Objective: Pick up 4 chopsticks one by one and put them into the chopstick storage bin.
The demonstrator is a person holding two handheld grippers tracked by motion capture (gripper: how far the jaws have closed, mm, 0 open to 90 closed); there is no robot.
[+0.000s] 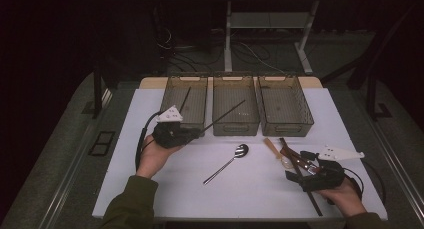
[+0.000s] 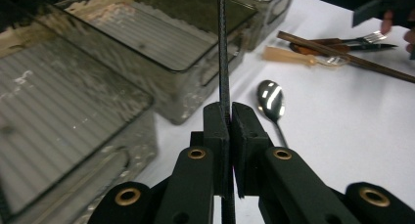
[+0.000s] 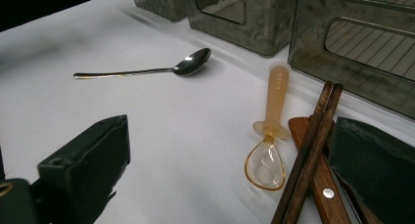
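My left gripper (image 1: 196, 132) hangs in front of the left bin (image 1: 172, 96), shut on a thin black chopstick (image 1: 225, 114) that slants up and right over the middle bin (image 1: 221, 126). In the left gripper view the jaws (image 2: 230, 121) pinch that chopstick (image 2: 223, 57) upright. A second black chopstick (image 1: 186, 99) lies in the left bin. My right gripper (image 1: 299, 165) stands open at the front right, over a pile of cutlery. Between its wide jaws (image 3: 230, 141) lie an orange plastic spoon (image 3: 271, 131) and brown chopsticks (image 3: 308, 155), untouched.
A metal spoon (image 1: 235, 156) lies on the white table (image 1: 150, 189) in the middle. Three clear bins stand in a row at the back; the right bin (image 1: 305, 121) looks empty. A fork (image 2: 372, 37) and a wooden-handled piece (image 3: 318, 185) lie in the pile.
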